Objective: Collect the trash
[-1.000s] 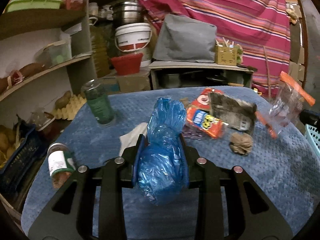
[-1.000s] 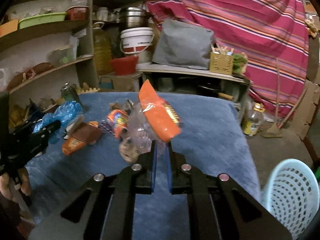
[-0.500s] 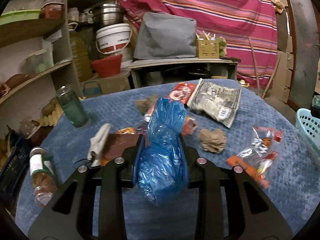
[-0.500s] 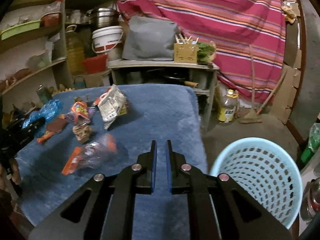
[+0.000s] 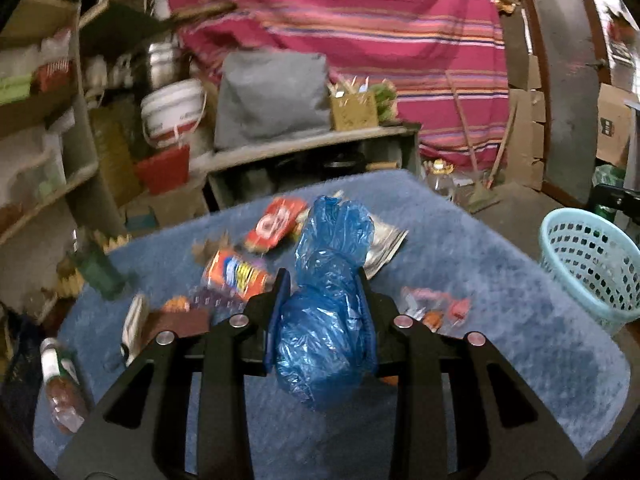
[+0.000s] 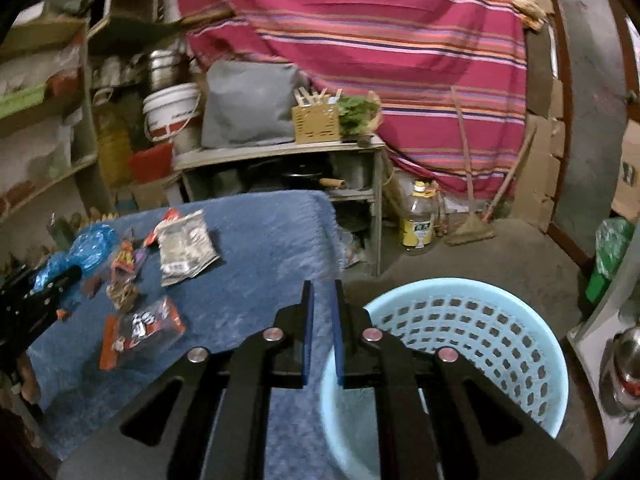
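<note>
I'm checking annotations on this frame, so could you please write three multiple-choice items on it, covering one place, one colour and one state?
1. Where is the laundry-style basket?
A. on the floor beside the table
B. on the table
C. on a shelf

2. What colour is the bag in the left gripper?
A. red
B. blue
C. white

3. What is the right gripper holding?
A. a bottle
B. an orange wrapper
C. nothing

Answers:
1 A, it stands past the blue-covered table edge.
2 B, crumpled blue plastic fills the fingers.
3 C, the narrow gap between its fingers is bare.

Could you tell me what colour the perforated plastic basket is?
Light blue perforated plastic basket; clearest in the right wrist view.
</note>
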A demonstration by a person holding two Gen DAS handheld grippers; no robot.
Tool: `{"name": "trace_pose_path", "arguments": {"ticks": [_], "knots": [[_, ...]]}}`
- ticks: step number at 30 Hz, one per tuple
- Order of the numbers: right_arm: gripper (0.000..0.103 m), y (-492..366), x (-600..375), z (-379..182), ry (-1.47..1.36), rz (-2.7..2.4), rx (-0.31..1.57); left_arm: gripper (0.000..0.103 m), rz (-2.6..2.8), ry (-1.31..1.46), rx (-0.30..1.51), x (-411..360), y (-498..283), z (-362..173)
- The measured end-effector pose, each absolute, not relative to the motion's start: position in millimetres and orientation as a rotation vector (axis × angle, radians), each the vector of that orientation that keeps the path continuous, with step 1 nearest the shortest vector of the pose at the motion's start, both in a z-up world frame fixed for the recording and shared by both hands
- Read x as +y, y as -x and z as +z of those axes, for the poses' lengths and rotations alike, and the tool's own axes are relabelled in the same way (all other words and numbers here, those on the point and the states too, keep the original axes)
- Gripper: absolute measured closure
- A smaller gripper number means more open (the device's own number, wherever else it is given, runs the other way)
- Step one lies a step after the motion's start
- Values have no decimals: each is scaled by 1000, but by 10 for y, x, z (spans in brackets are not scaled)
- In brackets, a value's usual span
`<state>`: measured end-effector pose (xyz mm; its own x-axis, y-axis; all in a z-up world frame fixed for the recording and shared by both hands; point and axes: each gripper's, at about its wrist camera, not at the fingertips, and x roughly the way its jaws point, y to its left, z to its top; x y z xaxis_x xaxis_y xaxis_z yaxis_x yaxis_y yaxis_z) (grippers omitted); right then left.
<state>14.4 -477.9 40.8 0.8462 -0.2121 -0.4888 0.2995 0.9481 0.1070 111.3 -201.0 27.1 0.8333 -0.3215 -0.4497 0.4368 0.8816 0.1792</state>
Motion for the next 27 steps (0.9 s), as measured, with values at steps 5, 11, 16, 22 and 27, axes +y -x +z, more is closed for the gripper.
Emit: {"name": "trace_pose_path", "arguments": {"ticks": [5, 11, 16, 22, 27], "knots": [[94, -114, -4952, 362, -202, -289, 513, 72, -424, -256, 398, -2143, -994, 407], [94, -255, -4847, 265, -192, -272, 553, 72, -363, -268, 399, -1965, -1027, 375], [88, -461, -4518, 148, -163, -232, 604, 72, -285, -250, 407, -1576, -1126, 294], [39, -729, -4106, 42, -156, -201, 631, 72, -255, -197, 466, -1160, -1295, 153], [31, -968, -3799, -38, -195, -154, 666, 71, -243, -170, 486, -985, -1324, 126]]}}
